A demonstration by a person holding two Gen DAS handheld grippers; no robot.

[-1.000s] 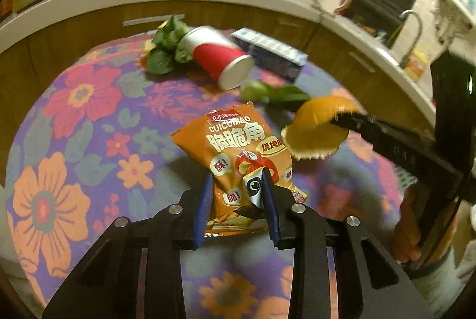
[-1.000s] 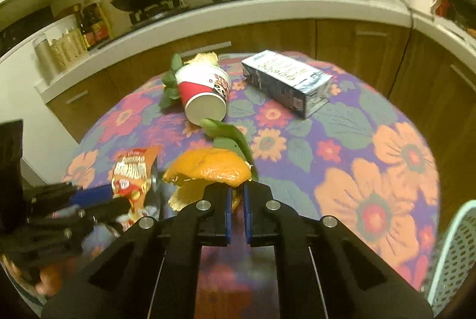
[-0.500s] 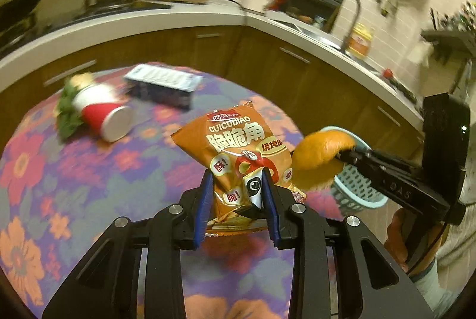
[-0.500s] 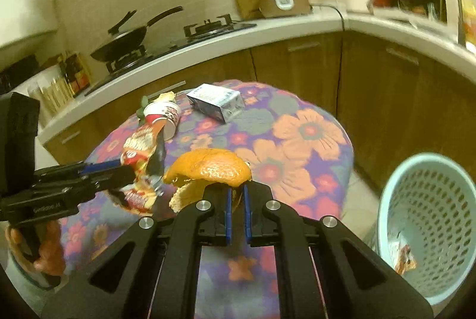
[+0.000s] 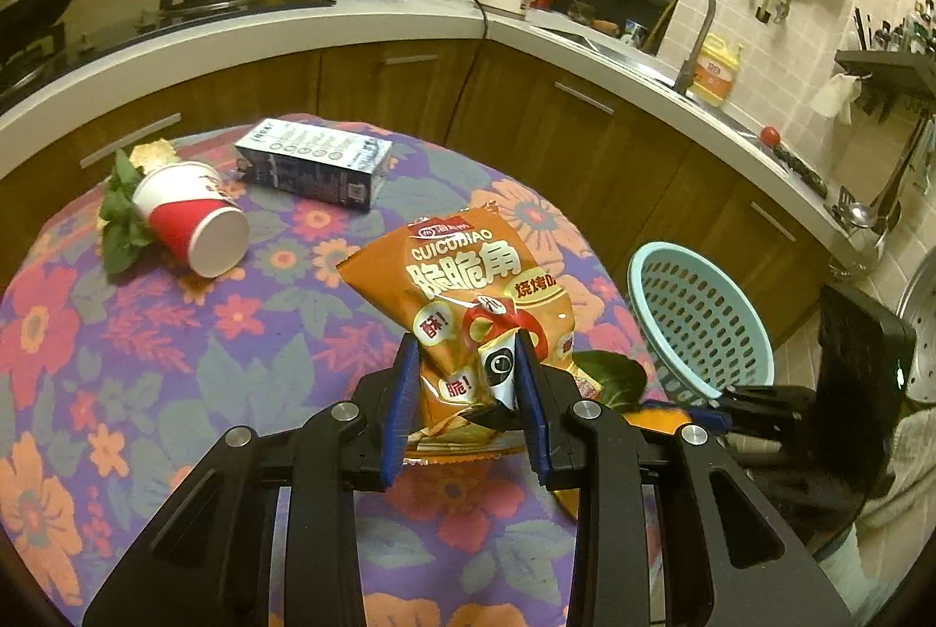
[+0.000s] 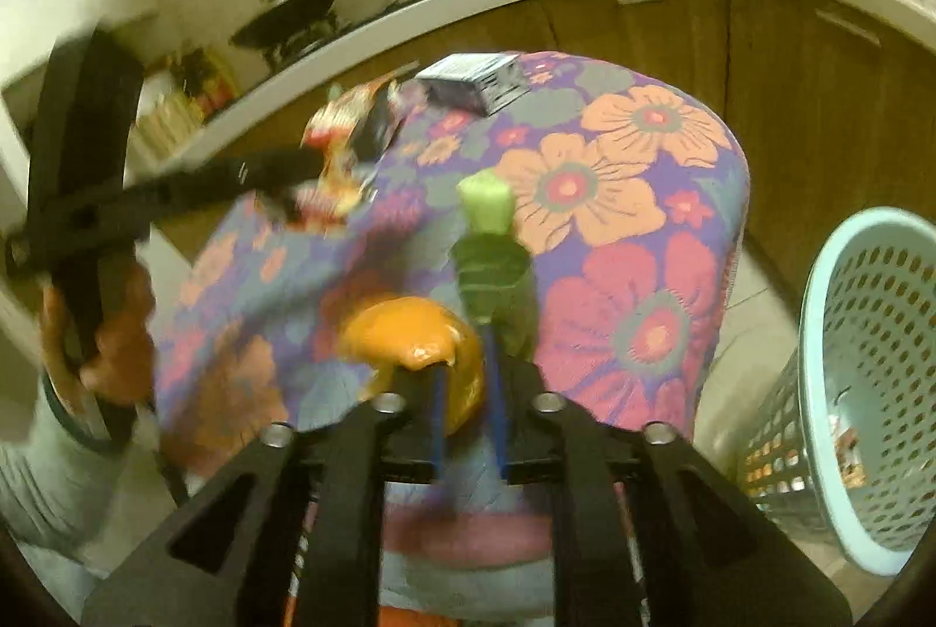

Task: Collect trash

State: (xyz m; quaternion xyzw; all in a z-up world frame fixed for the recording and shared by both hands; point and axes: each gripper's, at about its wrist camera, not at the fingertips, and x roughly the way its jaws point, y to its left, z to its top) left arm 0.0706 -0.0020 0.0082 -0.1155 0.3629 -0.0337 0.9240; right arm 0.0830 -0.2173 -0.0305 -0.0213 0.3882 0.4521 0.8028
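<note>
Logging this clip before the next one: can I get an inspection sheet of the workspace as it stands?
Surface: round table under a flowered cloth.
Job's things: snack bag, orange peel, paper cup on its side, carton, green leaves, blue basket beside the table.
Clutter: nothing seen.
Grippers: left gripper clamps the snack bag; right gripper jaws opening, peel at one jaw.
Cables: cooker cord.
Surroundings: kitchen counter, stove, sink.
</note>
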